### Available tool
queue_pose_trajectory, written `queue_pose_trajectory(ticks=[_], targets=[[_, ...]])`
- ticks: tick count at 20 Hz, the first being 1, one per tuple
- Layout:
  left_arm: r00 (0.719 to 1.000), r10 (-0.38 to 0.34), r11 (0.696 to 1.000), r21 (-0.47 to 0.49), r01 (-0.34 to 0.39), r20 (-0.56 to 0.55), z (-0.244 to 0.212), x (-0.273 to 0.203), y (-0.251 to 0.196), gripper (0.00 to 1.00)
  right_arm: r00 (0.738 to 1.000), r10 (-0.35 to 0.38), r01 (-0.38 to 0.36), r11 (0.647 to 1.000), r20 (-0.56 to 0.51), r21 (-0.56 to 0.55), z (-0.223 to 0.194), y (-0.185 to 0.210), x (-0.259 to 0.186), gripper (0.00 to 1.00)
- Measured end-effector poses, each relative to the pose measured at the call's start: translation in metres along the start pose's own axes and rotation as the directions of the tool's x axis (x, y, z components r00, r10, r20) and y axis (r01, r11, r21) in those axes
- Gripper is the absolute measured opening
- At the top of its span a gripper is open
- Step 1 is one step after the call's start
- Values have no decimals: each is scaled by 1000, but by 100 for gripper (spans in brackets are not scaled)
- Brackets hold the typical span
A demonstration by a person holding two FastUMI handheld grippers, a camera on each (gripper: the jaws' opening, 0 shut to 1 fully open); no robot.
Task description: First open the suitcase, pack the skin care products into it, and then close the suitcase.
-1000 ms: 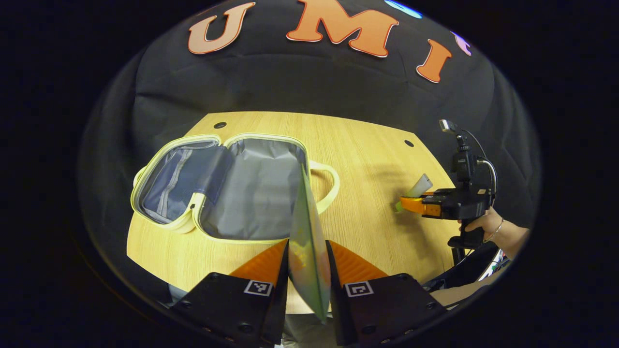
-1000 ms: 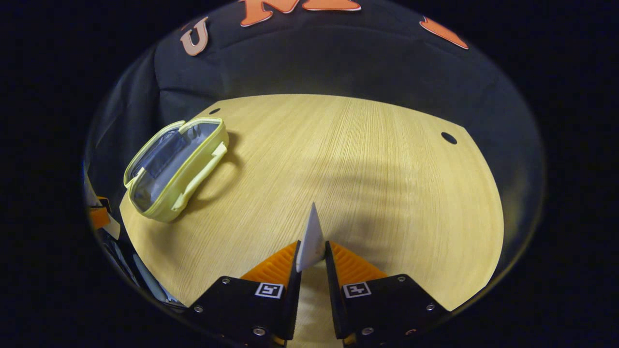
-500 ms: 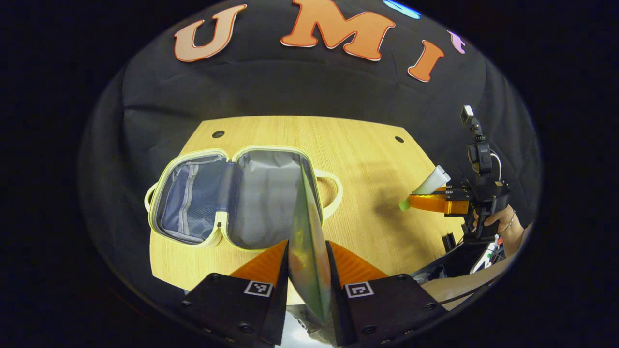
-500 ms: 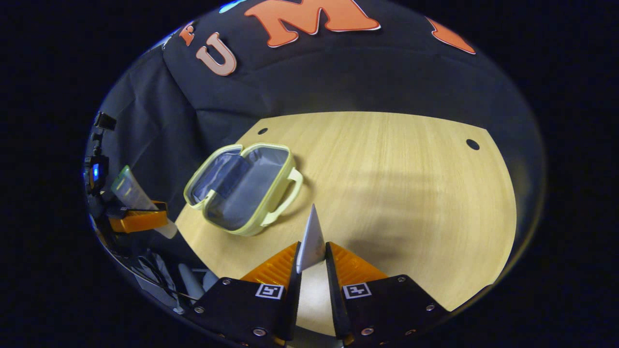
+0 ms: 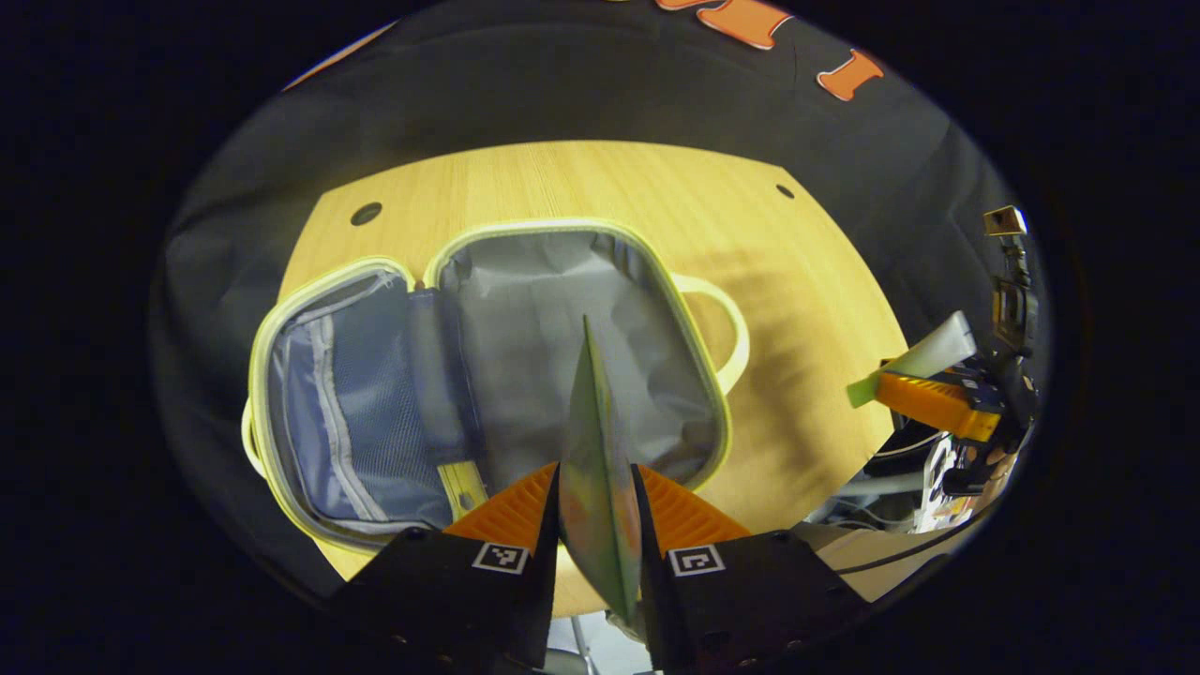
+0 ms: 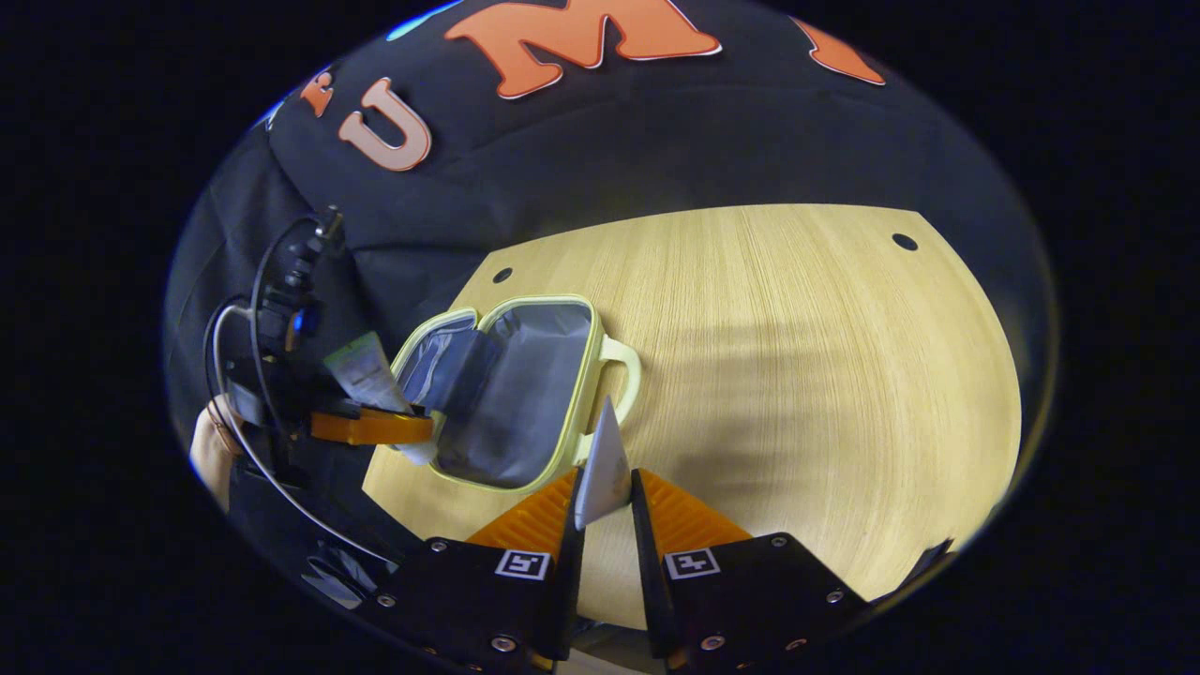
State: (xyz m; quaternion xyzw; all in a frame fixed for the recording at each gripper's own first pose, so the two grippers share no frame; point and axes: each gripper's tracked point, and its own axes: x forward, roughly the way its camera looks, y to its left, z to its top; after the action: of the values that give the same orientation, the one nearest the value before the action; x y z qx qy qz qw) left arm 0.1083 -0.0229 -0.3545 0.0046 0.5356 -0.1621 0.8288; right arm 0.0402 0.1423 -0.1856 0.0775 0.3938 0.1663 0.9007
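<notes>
The pale yellow suitcase [image 5: 581, 309] lies open on the wooden table [image 5: 816, 281], its grey lining up and a mesh pocket in the left half. My left gripper [image 5: 595, 480] hovers over the near edge of the right half, shut on a green tube [image 5: 592, 441] seen edge-on. In the right gripper view the suitcase [image 6: 511, 398] sits left of centre, and my right gripper [image 6: 605, 485] is shut on a white tube [image 6: 605, 461] just right of the handle [image 6: 626, 375]. The left gripper [image 6: 375, 427] shows beside the case with its tube [image 6: 361, 373].
The right gripper [image 5: 928, 398] with its white, green-capped tube [image 5: 923, 356] hangs off the table's right edge. A hand [image 6: 211, 441] holds the left gripper's grip. Cables and gear [image 5: 923, 469] lie below the table edge. Bare tabletop [image 6: 806, 356] spreads right of the case.
My left gripper has moved forward and tipped down over the open case, tube still held. The right gripper has swung left toward the case, which now sits closer in its view.
</notes>
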Motion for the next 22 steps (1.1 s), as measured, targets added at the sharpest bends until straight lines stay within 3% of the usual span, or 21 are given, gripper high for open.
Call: queue_pose_trajectory(ticks=[4, 9, 12, 19, 21, 22], targets=[[994, 4, 999, 50, 1, -105, 3, 33, 9, 40, 998, -58, 57, 996, 11, 71, 0, 11, 5, 31], [993, -37, 997, 65, 44, -112, 16, 46, 3, 43, 996, -94, 93, 989, 2, 113, -5, 20, 6, 31], [994, -62, 995, 70, 68, -93, 20, 37, 0, 99, 996, -86, 86, 988, -5, 129, -3, 26, 6, 30], [994, -83, 996, -32, 86, 72, 18, 18, 18, 98, 999, -48, 49, 997, -16, 56, 18, 53, 10, 31], [986, -59, 997, -46, 67, 158, 21, 4, 29, 98, 999, -37, 36, 999, -35, -5, 27, 68, 15, 30], [977, -9, 998, -57, 22, 212, 23, -7, 41, 98, 999, -29, 27, 999, -43, -37, 32, 76, 20, 30]])
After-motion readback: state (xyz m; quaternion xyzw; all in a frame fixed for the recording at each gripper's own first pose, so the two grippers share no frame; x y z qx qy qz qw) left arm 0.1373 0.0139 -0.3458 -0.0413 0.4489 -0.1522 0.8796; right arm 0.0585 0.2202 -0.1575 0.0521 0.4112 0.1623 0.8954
